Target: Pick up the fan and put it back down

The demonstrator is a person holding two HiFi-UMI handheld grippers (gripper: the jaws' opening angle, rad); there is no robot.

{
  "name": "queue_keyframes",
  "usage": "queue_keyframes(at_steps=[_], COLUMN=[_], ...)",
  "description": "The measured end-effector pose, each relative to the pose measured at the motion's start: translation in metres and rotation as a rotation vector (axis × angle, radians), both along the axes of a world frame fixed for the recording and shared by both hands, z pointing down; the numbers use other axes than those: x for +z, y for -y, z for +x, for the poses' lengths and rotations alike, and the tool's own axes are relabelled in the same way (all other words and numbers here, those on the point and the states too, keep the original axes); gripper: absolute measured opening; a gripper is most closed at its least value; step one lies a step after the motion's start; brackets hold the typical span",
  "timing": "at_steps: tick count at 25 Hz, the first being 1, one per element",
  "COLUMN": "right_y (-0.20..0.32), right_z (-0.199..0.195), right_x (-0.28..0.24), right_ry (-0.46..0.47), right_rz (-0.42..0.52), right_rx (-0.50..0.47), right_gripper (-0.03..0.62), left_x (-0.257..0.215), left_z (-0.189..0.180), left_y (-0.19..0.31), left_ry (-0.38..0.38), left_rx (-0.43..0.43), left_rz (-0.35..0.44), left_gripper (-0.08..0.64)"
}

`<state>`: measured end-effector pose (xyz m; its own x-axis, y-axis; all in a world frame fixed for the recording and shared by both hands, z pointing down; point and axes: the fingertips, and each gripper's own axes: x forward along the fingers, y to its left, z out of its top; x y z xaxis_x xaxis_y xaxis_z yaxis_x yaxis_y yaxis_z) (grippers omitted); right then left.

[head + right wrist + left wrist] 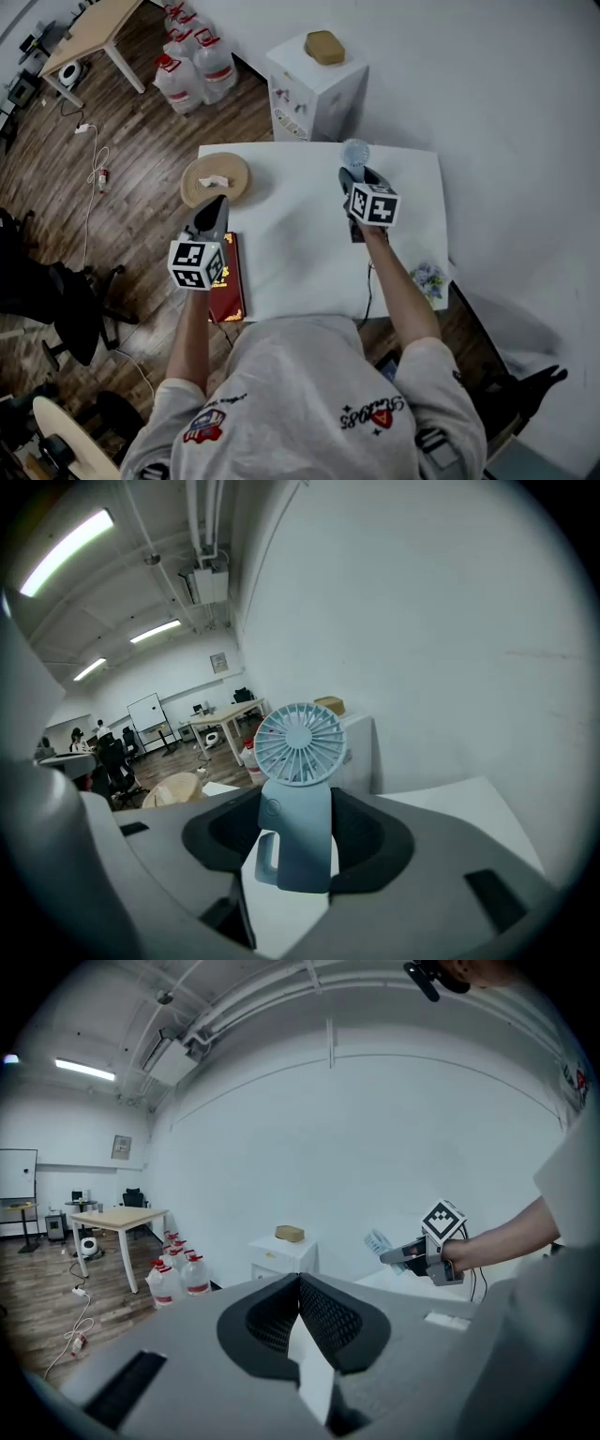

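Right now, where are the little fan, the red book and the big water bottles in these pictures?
fan (300, 808), right gripper view, on its pale blue handle.
red book (229, 292), head view, on its cover.
water bottles (214, 64), head view, on one bottle's body.

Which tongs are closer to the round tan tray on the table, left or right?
Left. The left tongs hover right beside the round tan tray, on the person's side of it; the right tongs, gripping the fan, are far across the table.
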<state>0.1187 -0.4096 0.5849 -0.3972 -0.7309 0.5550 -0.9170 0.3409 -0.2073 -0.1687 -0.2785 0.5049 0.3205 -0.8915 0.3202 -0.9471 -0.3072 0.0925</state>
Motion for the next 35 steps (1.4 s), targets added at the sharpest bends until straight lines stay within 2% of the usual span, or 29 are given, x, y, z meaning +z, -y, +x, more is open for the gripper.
queue_keyframes(at_steps=[12, 18, 25, 35], right_y=[-0.032, -0.047, -0.055, -0.060], right_z=[0.002, -0.004, -0.010, -0.003], right_x=[-0.131, -0.170, -0.181, -0.169], right_ry=[0.047, 0.020, 0.003, 0.000], right_rz=[0.280, 0.393, 0.440, 0.419], right_rx=[-0.070, -0.104, -0.122, -0.114], right_gripper=[0.221, 0.221, 0.221, 0.221], left_x=[-0.045, -0.049, -0.049, -0.041], left_z=[0.032, 0.041, 0.040, 0.045], left_y=[0.022, 0.027, 0.027, 0.024], left_ry=[0.011, 0.012, 0.011, 0.004], left_rx=[0.065, 0.081, 0.081, 0.087], left_rz=[0.095, 0.103, 0.108, 0.084], left_gripper=[0.005, 0.005, 0.005, 0.005])
